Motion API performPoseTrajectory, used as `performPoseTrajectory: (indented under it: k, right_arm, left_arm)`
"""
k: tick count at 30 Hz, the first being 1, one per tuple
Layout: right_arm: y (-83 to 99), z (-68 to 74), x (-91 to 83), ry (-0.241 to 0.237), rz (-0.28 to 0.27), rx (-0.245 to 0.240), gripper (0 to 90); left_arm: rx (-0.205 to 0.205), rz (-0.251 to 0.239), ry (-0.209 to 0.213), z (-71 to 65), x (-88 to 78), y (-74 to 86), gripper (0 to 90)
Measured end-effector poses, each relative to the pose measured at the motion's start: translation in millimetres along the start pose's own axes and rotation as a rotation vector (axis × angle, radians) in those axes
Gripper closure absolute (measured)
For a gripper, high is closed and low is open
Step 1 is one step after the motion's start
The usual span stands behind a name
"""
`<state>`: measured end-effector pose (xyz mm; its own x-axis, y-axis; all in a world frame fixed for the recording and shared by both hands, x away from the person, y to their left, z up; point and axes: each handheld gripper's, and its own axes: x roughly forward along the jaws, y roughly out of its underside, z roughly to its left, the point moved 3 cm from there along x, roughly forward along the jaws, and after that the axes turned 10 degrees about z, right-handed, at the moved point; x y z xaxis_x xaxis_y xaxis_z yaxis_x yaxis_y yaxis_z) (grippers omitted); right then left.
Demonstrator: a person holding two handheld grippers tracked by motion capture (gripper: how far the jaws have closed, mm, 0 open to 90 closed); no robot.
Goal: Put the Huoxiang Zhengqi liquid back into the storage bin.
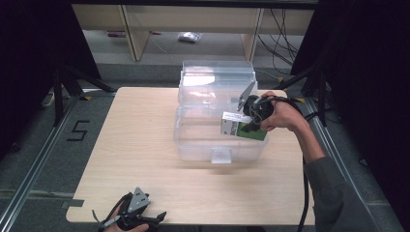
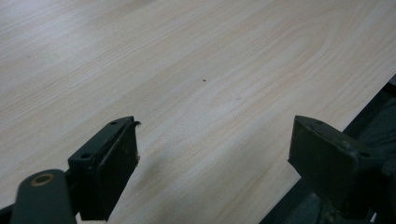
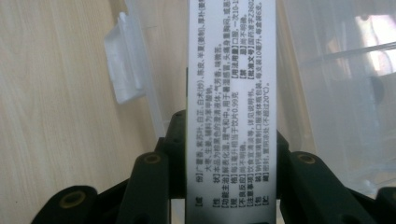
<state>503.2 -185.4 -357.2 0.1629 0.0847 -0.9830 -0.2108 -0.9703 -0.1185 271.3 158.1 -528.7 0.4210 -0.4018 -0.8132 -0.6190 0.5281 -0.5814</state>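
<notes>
A green and white carton (image 1: 240, 129) hangs over the right front part of the clear plastic bin (image 1: 193, 140), and my right gripper (image 1: 250, 122) is shut on it. In the right gripper view the carton's white printed side (image 3: 232, 107) stands between the black jaws, with the bin's front latch (image 3: 126, 70) to its left. My left gripper (image 1: 153, 218) rests at the table's near edge, low and left of centre. The left gripper view shows its fingers (image 2: 114, 165) wide apart over bare wood, nothing between them.
The bin's clear lid (image 1: 216, 79) stands open behind it, toward the far table edge. The light wooden table (image 1: 135, 145) spreads bare to the left of the bin. A black cable (image 1: 305, 198) trails down along the person's right sleeve.
</notes>
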Motion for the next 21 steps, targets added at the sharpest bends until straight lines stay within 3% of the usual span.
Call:
performPoseTrajectory:
  k: [2,4,5,7,8,9,12,13,14,16,18,19,21]
  right_arm:
    - [0.6,0.9,2.7,-0.017,0.013,0.037,65.0]
    - [0.6,-0.7,8.1,-0.021,0.006,0.044,64.9]
    - [0.3,-2.8,10.6,-0.015,0.012,0.023,64.9]
    - [0.6,-2.6,14.1,-0.022,0.034,0.048,64.9]
    - [1.1,-5.8,15.2,-0.008,0.041,0.032,65.0]
    - [0.0,-4.9,16.7,-0.024,0.028,0.051,64.9]
    - [-1.4,-7.2,20.8,-0.026,0.014,0.03,64.9]
    - [-1.0,-5.7,21.6,-0.031,0.02,0.054,64.9]
    - [-1.2,-8.4,23.7,-0.029,0.017,0.022,64.9]
    - [-0.5,-8.5,26.5,-0.032,0.021,0.036,64.9]
    - [1.1,-11.0,29.1,-0.021,0.036,0.013,64.9]
    - [1.1,-7.9,29.6,-0.042,0.034,0.053,64.9]
    - [1.5,-10.8,31.7,-0.035,0.018,0.023,64.9]
  left_arm:
    - [0.003,-0.003,-0.007,0.5,0.8,-0.2,15.0]
    - [-0.01,-0.013,-0.004,-0.5,1.2,-0.5,15.0]
    - [-0.008,-0.012,-0.002,-0.6,1.2,-0.4,15.0]
    - [-0.004,-0.005,-0.002,-0.2,0.4,0.0,15.0]
    - [0.004,0.004,0.002,0.1,-0.8,0.1,15.1]
    - [-0.003,-0.004,0.002,-0.3,-0.4,-0.1,15.0]
    - [-0.003,-0.003,0.003,-0.5,-0.3,0.0,15.0]
    - [-0.004,-0.004,0.003,-0.4,-0.3,-0.1,15.0]
    - [-0.003,-0.004,0.002,-0.2,-0.4,-0.2,15.0]
    - [-0.005,-0.007,-0.007,0.1,0.4,-0.2,15.0]
    - [-0.007,-0.008,-0.005,-0.1,0.6,-0.1,15.0]
    - [-0.003,-0.007,-0.007,0.1,-0.1,0.1,15.0]
    - [-0.006,-0.008,-0.007,0.2,0.5,-0.3,15.1]
